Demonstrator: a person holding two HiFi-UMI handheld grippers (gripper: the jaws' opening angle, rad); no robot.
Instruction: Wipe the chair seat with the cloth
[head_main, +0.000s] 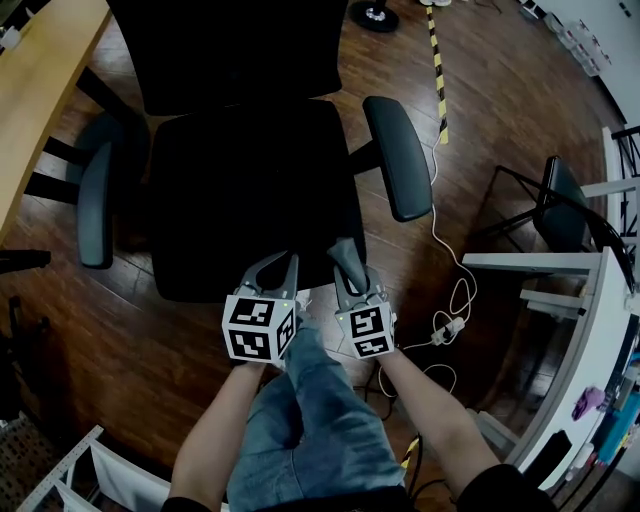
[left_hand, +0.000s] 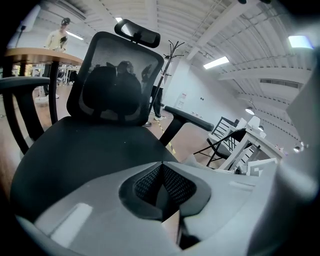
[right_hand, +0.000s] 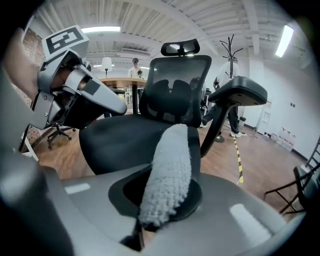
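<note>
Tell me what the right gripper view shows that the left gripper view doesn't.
Only the right gripper view shows the grey cloth, clamped in the right gripper, and the left gripper with its marker cube at upper left. Only the left gripper view shows the left gripper's own fingers shut on nothing, plus the chair's armrest at the far left edge. Both show the black chair seat, its mesh backrest and the headrest.
</note>
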